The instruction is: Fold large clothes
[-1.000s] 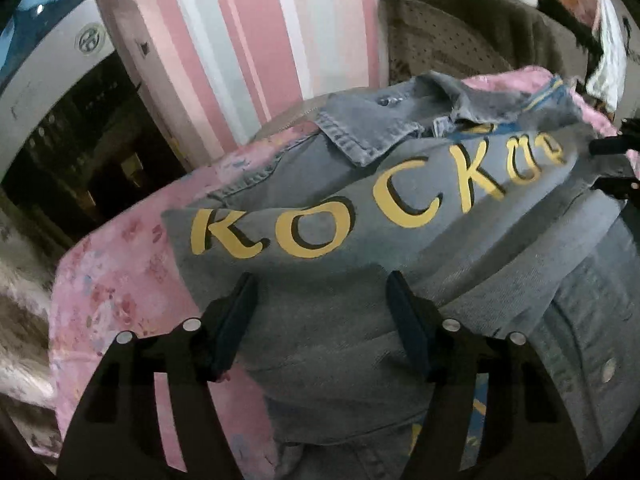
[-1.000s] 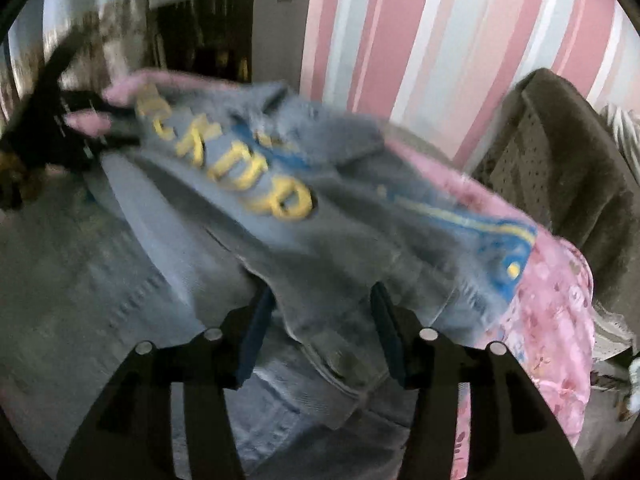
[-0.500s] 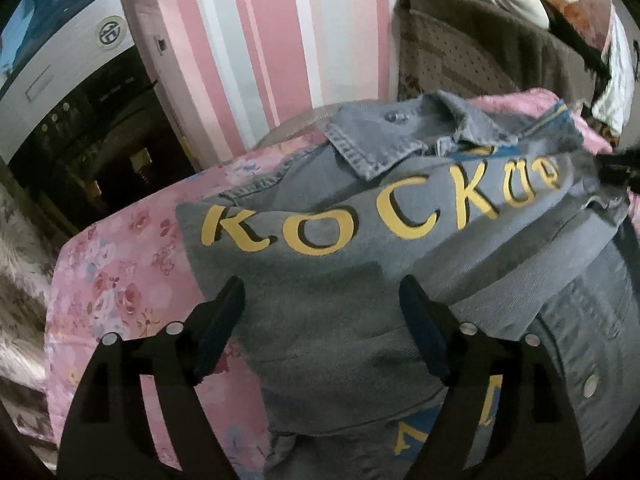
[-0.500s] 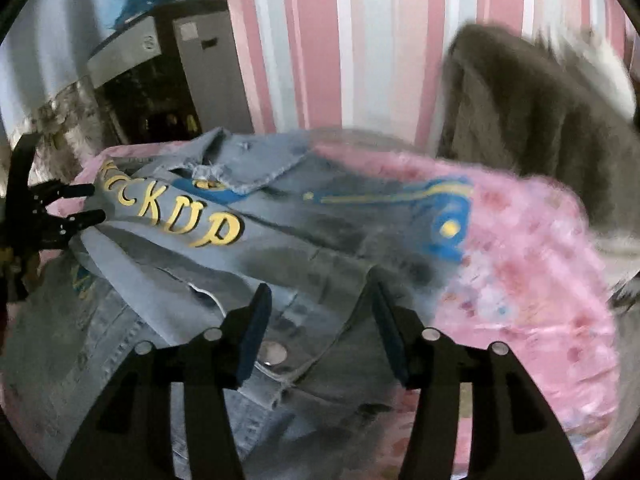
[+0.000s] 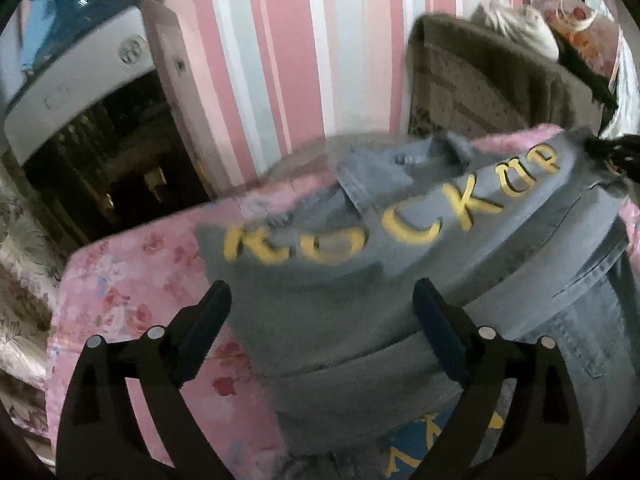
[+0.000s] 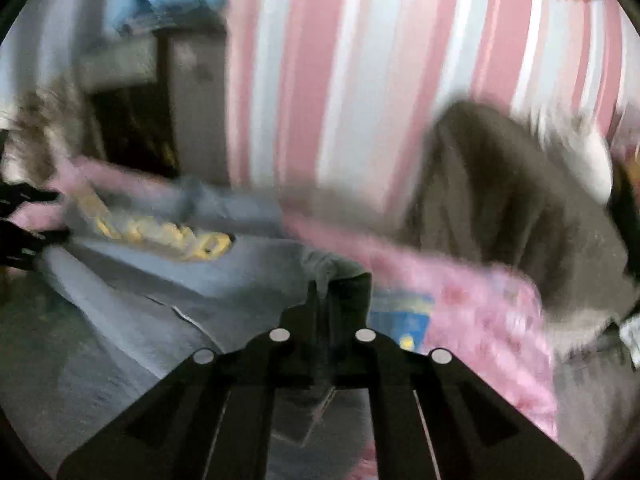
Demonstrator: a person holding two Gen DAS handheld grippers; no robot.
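One grey denim jacket [image 5: 400, 300] w/ yellow lettering, partly folded; right gripper [image 6: 320, 300] pinches its fabric, left gripper [image 5: 320, 312] wide apart, empty.

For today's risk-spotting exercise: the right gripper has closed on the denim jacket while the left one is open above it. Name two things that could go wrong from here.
1. The right gripper pinches only a small bunch of the denim jacket; the heavy cloth could slip out when pulled.
2. The left gripper is open and holds nothing, so a one-sided pull may drag the jacket askew across the pink floral cover and undo the fold.
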